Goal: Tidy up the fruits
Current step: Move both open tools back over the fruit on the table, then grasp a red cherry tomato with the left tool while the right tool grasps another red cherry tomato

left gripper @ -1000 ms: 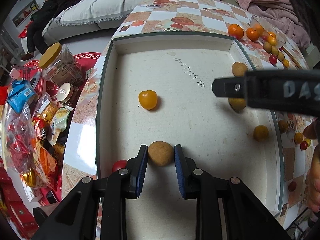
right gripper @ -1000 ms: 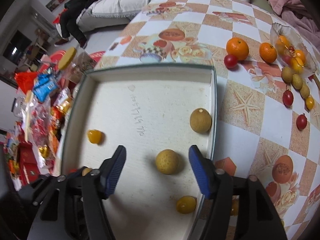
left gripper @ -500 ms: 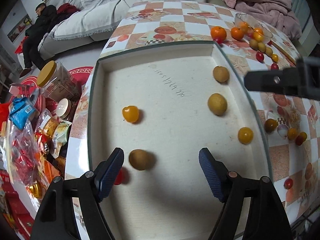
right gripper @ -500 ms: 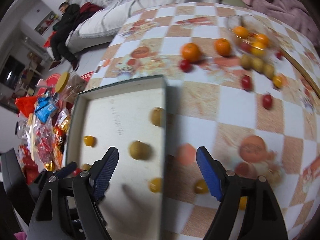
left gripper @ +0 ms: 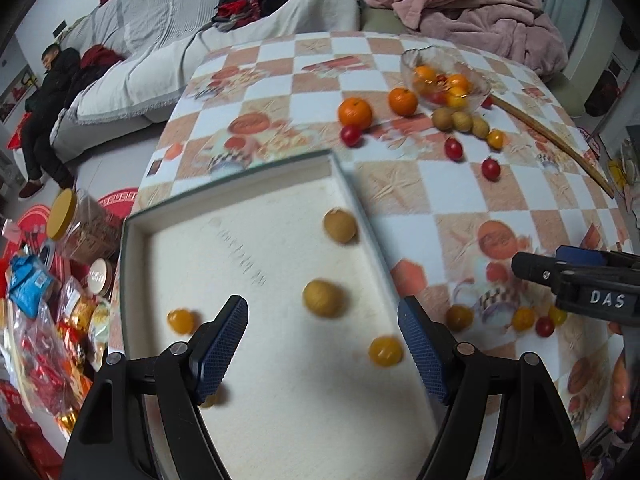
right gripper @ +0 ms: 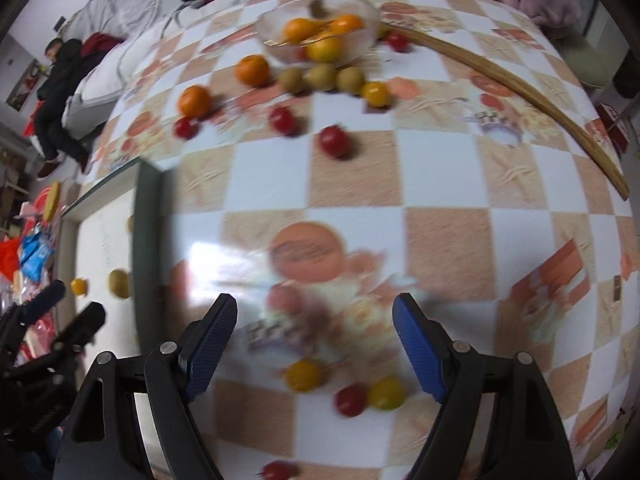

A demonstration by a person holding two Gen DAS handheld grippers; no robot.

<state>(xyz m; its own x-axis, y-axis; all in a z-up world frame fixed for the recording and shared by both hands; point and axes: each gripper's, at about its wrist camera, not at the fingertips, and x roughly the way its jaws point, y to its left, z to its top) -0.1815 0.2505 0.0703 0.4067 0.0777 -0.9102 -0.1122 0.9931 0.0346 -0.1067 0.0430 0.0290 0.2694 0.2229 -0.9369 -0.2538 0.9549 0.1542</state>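
Fruit sorting, step as I read it: right tongs [right gripper: 314,344] go for loose cherry tomatoes on worktop [right gripper: 440,184], just outside tray [left gripper: 132,232]. Best approach: drop straight over yellow tomato [right gripper: 303,375], keep red one [right gripper: 351,399] beside it out of the pads. Both tongs wide apart, holding & touching nothing; left tongs [left gripper: 322,346] hang over tray w/ brown fruit [left gripper: 322,298] lying inside.

Orange-and-white checked tablecloth [right gripper: 440,168], cream-lined tray [left gripper: 280,400], red tomatoes [right gripper: 334,141].
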